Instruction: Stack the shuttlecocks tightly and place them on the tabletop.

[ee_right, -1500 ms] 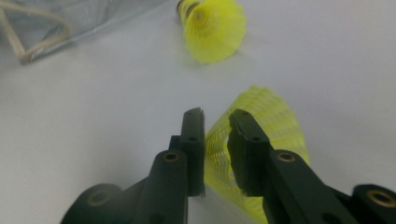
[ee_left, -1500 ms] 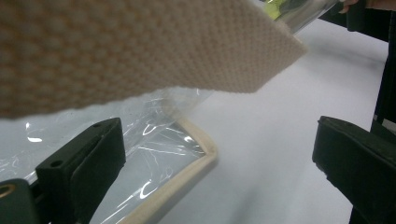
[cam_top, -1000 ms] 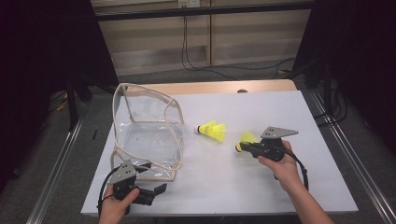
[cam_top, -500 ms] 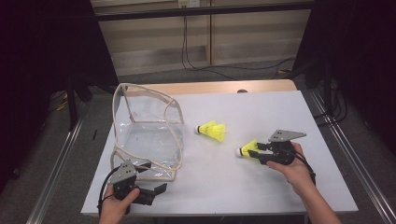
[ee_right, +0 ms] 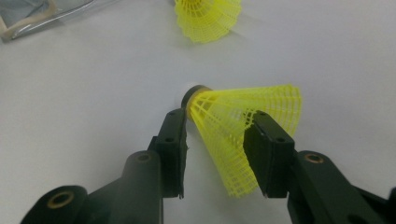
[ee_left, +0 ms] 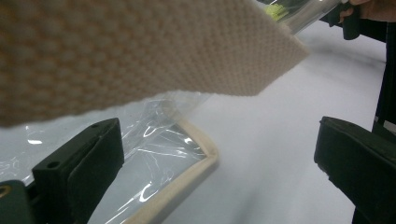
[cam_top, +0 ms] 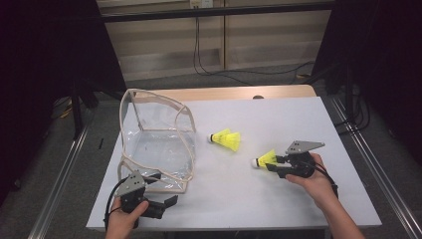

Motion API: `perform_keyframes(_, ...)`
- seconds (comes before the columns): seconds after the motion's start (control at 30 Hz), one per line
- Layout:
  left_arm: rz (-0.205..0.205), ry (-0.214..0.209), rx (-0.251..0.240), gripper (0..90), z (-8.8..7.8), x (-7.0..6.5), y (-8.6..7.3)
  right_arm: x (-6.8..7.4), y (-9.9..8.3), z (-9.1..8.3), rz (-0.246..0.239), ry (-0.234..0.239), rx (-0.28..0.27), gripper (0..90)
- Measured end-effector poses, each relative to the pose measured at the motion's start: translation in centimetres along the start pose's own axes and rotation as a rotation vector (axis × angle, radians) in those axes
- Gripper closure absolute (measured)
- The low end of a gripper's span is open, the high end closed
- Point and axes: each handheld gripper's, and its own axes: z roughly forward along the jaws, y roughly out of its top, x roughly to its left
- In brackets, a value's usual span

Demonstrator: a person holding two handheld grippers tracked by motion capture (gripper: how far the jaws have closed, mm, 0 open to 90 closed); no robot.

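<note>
Right gripper [cam_top: 276, 167] drew back with shuttlecock [cam_top: 266, 160], jaws closing around its skirt | left gripper [cam_top: 166, 202] spread, unmoved.

Bright, even overhead light on the white table [cam_top: 278, 119], dark surroundings, blurred near fabric [ee_left: 140, 51], soft shadows.

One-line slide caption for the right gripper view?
Right gripper straddles a yellow shuttlecock lying on the white table, a second shuttlecock beyond.
</note>
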Motion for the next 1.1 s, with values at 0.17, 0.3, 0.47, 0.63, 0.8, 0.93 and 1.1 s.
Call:
perform_keyframes(0.17,0.000,0.000,0.000,1.4,0.00,0.01,0.00,-0.05,-0.26,0.24,-0.011,0.008,0.019,65.6)
perform_keyframes(0.3,0.000,0.000,0.001,1.4,0.00,0.00,0.00,-0.05,-0.37,0.36,-0.034,0.011,0.038,70.0)
perform_keyframes(0.47,-0.003,0.001,-0.002,1.4,0.02,0.03,0.02,-0.08,-0.55,0.55,-0.058,0.010,0.060,77.4)
perform_keyframes(0.63,-0.001,0.002,0.002,1.4,-0.01,0.02,0.02,-0.06,-0.52,0.60,-0.064,0.020,0.053,82.6)
perform_keyframes(0.8,0.001,0.002,0.003,1.4,-0.03,0.01,0.02,-0.15,-0.53,0.58,-0.064,0.025,0.049,86.9)
perform_keyframes(0.93,-0.001,0.005,0.003,1.4,0.00,-0.04,0.02,-0.22,-0.48,0.47,-0.058,0.030,0.036,89.2)
perform_keyframes(1.1,-0.002,0.005,0.002,1.4,0.00,-0.07,0.00,-0.43,-0.45,0.28,-0.038,0.026,0.018,89.6)
